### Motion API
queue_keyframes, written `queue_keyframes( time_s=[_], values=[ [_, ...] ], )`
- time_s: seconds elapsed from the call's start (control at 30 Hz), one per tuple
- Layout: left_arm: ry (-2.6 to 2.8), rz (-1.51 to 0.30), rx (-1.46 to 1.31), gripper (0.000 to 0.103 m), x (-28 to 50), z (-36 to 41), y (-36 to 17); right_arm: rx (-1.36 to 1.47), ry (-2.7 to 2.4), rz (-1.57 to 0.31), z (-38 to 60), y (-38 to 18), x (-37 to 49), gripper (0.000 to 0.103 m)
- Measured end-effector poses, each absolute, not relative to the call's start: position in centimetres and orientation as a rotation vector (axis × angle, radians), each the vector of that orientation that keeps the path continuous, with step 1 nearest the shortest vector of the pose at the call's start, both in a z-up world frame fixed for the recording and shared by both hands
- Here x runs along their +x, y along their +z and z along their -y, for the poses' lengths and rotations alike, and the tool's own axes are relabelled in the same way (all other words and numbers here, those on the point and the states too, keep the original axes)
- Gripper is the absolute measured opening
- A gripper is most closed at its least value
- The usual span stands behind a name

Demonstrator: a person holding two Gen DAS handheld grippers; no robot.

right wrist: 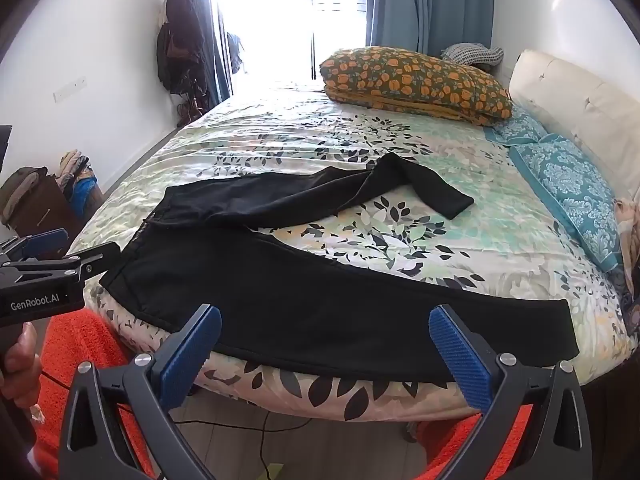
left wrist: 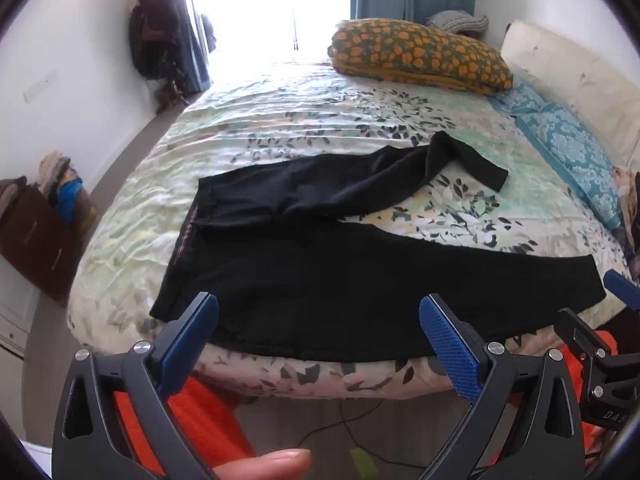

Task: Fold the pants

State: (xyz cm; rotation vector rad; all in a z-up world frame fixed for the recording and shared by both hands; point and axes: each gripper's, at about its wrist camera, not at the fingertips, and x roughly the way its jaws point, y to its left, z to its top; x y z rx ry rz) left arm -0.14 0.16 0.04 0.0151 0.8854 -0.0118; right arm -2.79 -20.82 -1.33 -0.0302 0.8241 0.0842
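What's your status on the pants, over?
Left tongs and right tongs open, empty, short of the bed edge. Black pants flat on floral bedspread, unfolded, far leg bent back at the cuff. Nothing in the way.

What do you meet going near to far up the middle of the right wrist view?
Right gripper, open and empty → near leg of the black pants along the bed edge → floral bedspread → far pant leg, bent back at the cuff → orange-patterned pillow → blue curtain.
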Motion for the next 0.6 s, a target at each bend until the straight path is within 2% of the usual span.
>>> queue_keyframes(
  time_s=[0.6],
  values=[
    [0.015,-0.932,0.034,0.101,-0.5,0.1,-0.5,-0.016,0.110,-0.853,20.6,-2.3,-3.2,0.103]
  ],
)
